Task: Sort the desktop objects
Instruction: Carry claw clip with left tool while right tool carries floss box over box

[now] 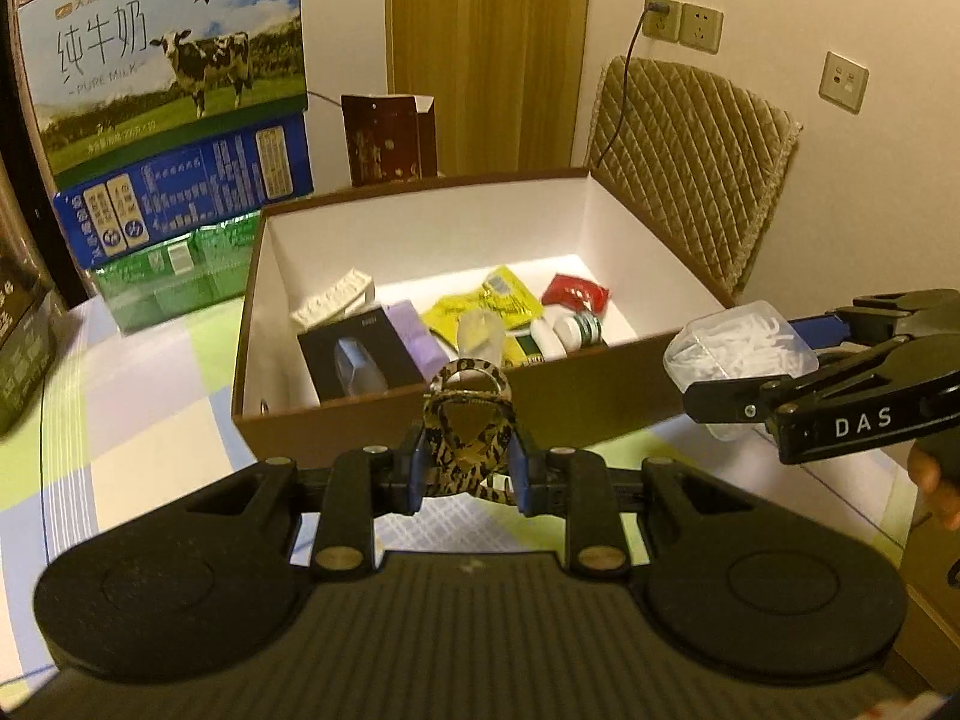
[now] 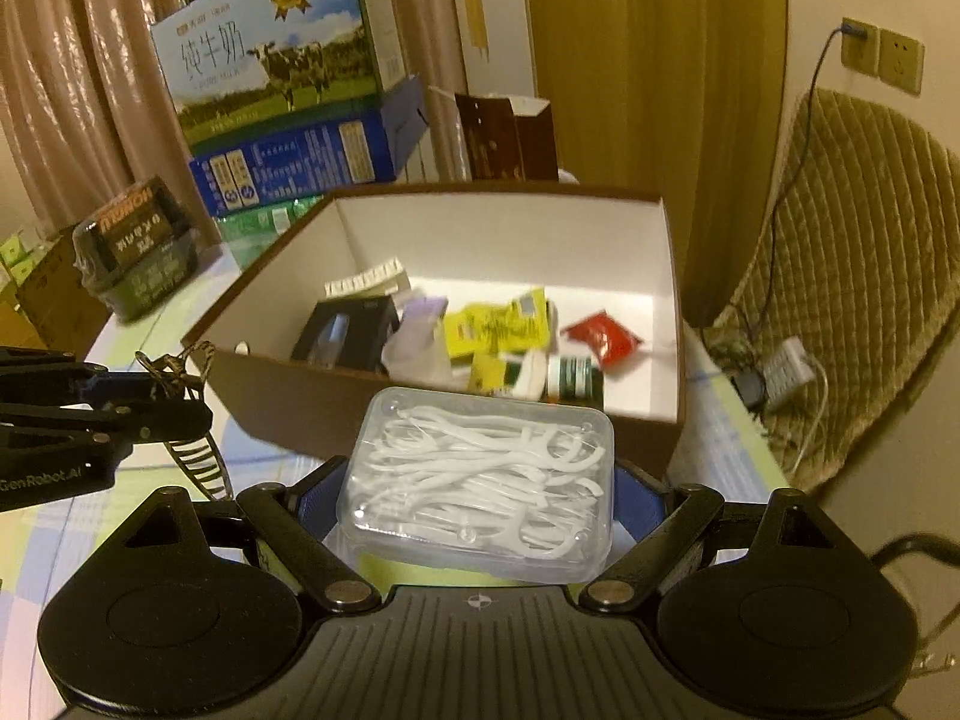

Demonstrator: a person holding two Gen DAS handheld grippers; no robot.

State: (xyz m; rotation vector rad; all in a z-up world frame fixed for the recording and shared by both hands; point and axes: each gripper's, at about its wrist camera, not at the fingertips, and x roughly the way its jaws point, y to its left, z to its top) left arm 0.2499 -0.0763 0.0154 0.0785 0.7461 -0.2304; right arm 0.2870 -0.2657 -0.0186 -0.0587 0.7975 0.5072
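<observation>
The clear glossy plastic case (image 2: 480, 480) at lower centre holds smooth white plastic floss picks. The storage box (image 2: 636, 420) looks like matt brown card, white inside. The chair cushion (image 1: 690, 168) at upper right is quilted cloth. The hair clip (image 1: 471, 426) is glossy, tortoiseshell-patterned.

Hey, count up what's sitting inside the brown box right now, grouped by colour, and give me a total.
Inside the brown box, what shows:
White: 3 (ribbed piece, tube, green-banded bottle)
Yellow: 1 (packets, touching)
Black: 1 (carton)
Purple: 1
Red: 1 (packet)
Clear: 1
Total: 8
</observation>
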